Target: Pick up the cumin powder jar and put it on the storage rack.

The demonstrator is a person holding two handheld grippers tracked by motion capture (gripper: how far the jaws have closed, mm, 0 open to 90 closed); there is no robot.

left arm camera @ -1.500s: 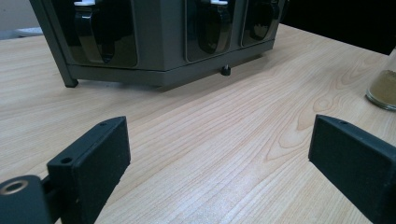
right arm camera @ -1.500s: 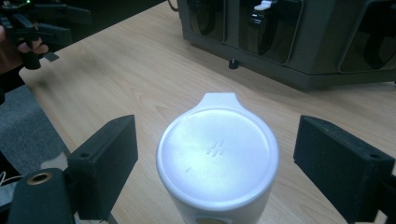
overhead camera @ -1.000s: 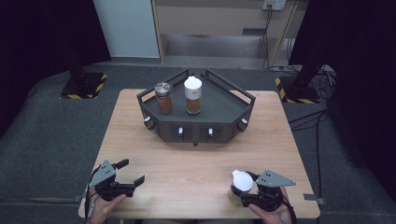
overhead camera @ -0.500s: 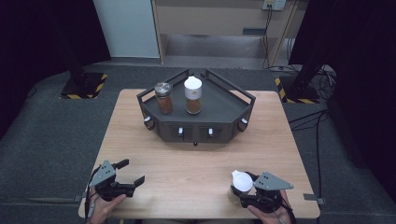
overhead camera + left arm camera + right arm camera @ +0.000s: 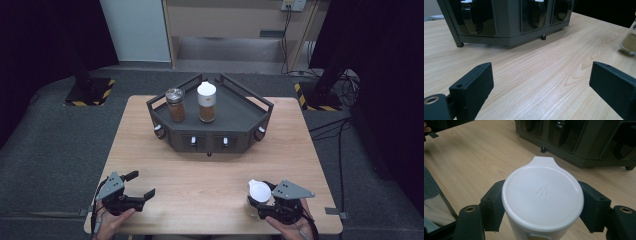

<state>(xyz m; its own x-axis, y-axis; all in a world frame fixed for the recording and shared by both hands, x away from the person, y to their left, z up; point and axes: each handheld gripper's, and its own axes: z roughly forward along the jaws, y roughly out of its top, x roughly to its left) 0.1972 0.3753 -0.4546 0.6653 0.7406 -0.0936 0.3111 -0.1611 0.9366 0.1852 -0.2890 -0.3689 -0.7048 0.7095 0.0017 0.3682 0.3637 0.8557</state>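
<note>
My right gripper is near the table's front right edge, shut on a spice jar with a white flip lid. In the right gripper view both black pads press the jar's neck just under the lid. My left gripper is near the front left edge, open, with only bare table between its jaws. The held jar's glass base with brown powder shows at the right edge of the left gripper view.
A dark angular rack stands at the back middle of the wooden table. On it stand a silver-lidded jar and a white-lidded jar. The rack's front face has slots with small white knobs.
</note>
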